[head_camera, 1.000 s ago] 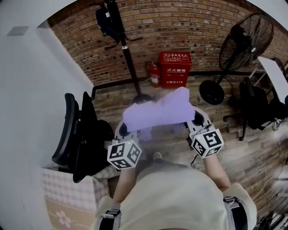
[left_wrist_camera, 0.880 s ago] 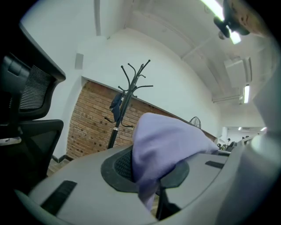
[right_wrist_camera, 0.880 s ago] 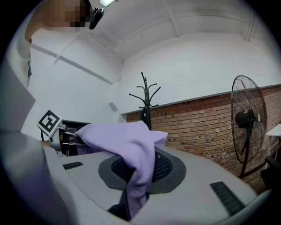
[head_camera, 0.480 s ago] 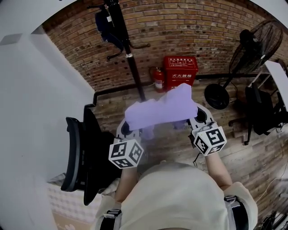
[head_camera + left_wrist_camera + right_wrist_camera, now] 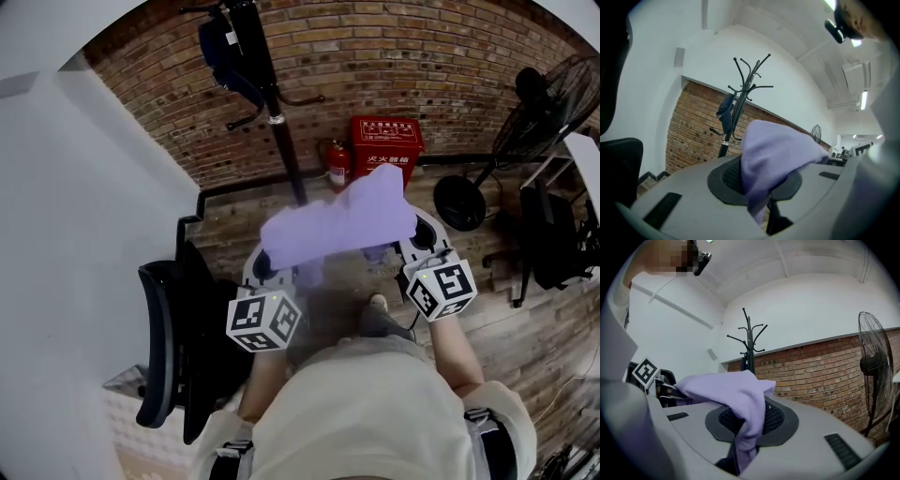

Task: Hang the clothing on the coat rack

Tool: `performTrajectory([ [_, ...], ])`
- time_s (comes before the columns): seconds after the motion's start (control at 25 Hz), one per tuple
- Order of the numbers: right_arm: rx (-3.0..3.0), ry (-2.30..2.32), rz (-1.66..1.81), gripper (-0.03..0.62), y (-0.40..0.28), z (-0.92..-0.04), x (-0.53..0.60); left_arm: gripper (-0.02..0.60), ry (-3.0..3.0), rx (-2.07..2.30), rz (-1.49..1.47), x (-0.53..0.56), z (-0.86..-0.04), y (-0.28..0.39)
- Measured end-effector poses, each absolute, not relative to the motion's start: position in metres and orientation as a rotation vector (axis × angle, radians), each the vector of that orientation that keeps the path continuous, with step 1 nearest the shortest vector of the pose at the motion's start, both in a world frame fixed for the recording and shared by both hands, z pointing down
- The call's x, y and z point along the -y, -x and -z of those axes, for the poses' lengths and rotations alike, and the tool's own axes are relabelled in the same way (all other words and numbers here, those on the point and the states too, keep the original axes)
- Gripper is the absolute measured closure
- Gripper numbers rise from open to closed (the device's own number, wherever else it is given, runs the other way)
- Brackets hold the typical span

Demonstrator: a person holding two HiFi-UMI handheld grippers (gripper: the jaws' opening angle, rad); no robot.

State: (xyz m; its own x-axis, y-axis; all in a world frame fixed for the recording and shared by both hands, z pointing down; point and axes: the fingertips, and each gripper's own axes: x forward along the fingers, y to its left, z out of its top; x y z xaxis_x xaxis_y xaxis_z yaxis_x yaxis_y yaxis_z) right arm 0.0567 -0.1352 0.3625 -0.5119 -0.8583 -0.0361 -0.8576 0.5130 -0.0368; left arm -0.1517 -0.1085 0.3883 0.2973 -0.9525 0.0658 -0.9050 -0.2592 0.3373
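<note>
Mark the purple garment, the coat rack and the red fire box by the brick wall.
purple garment (image 5: 337, 223), head view, middle of the spread cloth.
coat rack (image 5: 284, 150), head view, on its dark pole below the hooks.
red fire box (image 5: 386, 148), head view, centre of its front face.

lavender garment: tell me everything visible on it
The lavender garment is plain, soft-looking cloth with no print visible. It is bunched and stretched between the left gripper and the right gripper, each shut on an end, with folds draped over the gripper tops. It is held above the wood floor, short of the coat rack. Nothing else touches it.
</note>
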Motion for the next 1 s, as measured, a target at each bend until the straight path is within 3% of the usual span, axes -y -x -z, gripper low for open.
performTrajectory([
  [1.0, -2.801, 1.256, -0.088, 0.548, -0.05, -0.325, 0.367, 0.522, -2.138, 1.899, 0.237, 0.3, -0.363, 0.148],
])
